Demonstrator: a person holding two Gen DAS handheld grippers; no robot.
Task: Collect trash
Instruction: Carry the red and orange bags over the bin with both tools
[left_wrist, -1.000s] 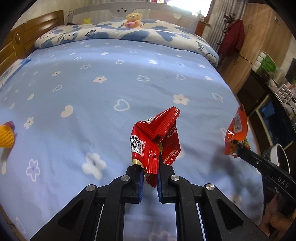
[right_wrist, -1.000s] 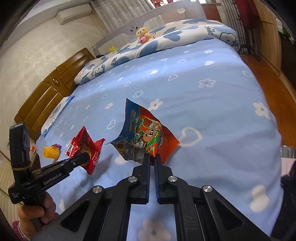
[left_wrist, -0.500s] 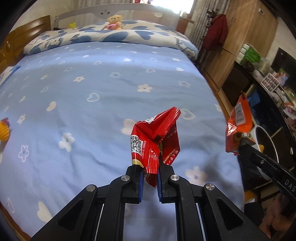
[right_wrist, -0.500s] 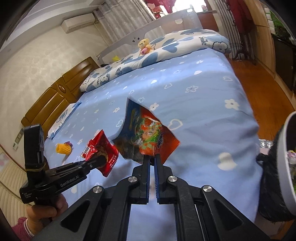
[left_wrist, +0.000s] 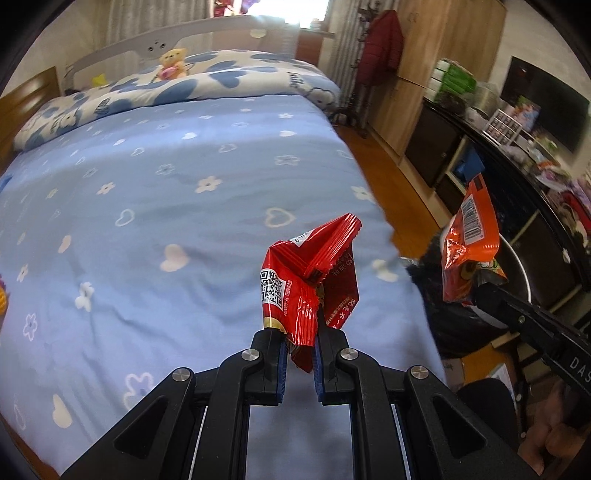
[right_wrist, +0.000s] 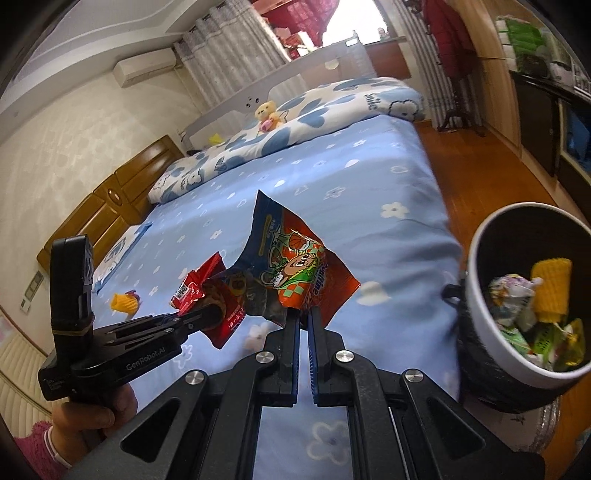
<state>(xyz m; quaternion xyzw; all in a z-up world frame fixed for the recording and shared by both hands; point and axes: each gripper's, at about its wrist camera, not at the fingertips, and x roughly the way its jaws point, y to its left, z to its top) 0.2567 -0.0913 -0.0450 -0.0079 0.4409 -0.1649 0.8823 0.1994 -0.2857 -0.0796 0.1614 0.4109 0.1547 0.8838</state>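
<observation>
My left gripper (left_wrist: 300, 338) is shut on a crumpled red wrapper (left_wrist: 306, 273) and holds it above the bed's near right corner; it also shows in the right wrist view (right_wrist: 207, 291). My right gripper (right_wrist: 303, 317) is shut on an orange and blue snack bag (right_wrist: 291, 266), also seen in the left wrist view (left_wrist: 467, 240). A white-rimmed trash bin (right_wrist: 480, 295) with a black liner stands right of the bed, holding several wrappers. A yellow piece of trash (right_wrist: 123, 303) lies on the bed at the left.
The blue bed sheet (left_wrist: 166, 206) fills the middle. A pillow and a small teddy bear (left_wrist: 171, 62) lie at the headboard. Wooden floor (right_wrist: 480, 177), wardrobe and a dark cluttered cabinet (left_wrist: 480, 147) run along the right side.
Both grippers have swung right with their wrappers, from over the bed toward its right edge. The trash bin has come fully into the right wrist view.
</observation>
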